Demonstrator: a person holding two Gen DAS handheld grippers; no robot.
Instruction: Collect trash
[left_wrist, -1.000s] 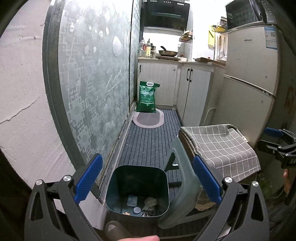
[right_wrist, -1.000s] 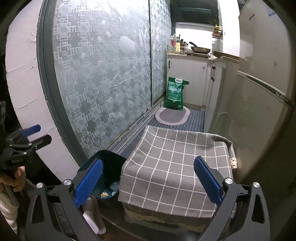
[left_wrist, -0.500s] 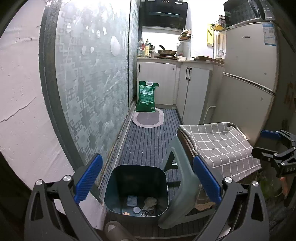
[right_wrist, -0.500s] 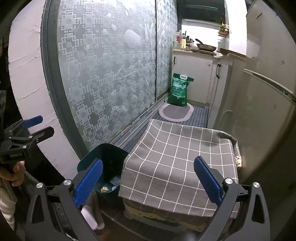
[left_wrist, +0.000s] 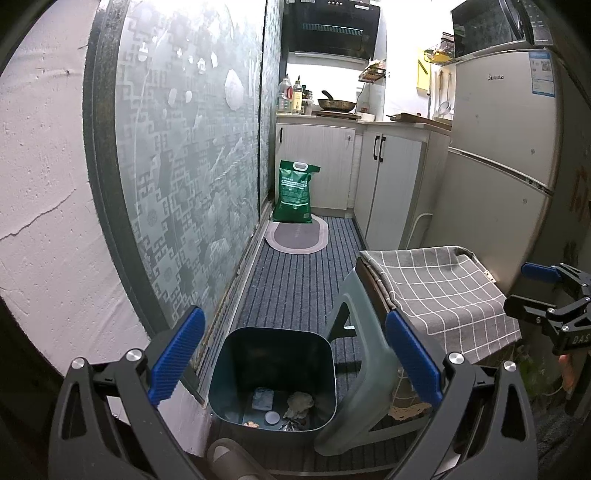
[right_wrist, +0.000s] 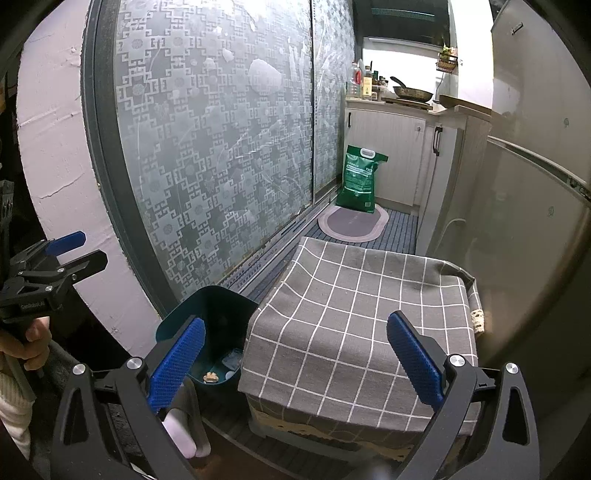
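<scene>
From your left wrist camera, your left gripper (left_wrist: 293, 356) hangs with its blue pads spread wide and nothing between them, directly above the dark teal trash bin (left_wrist: 273, 373) on the striped floor mat (left_wrist: 295, 280). Scraps (left_wrist: 300, 402) lie at the bin's bottom: a crumpled wad, a small white disc, a flat wrapper. A grey-green plastic stool (left_wrist: 354, 380) leans right beside the bin, touching or nearly touching its rim, and a checked cloth (left_wrist: 439, 291) drapes the box behind it. Your right gripper (left_wrist: 546, 314) shows at the far right edge, its jaws apart and empty. From your right wrist camera, the right gripper (right_wrist: 295, 360) hovers open over the checked cloth (right_wrist: 362, 317), with the bin (right_wrist: 207, 321) low to the left and your left gripper (right_wrist: 62, 254) at the left edge, held in a hand (right_wrist: 26, 339). No loose trash is plainly visible outside the bin, so the risk is reaching blindly: dropping low on the left could knock the leaning stool over or tip the bin and spill the scraps, while a careless close on the right could snag the cloth and drag it off.
</scene>
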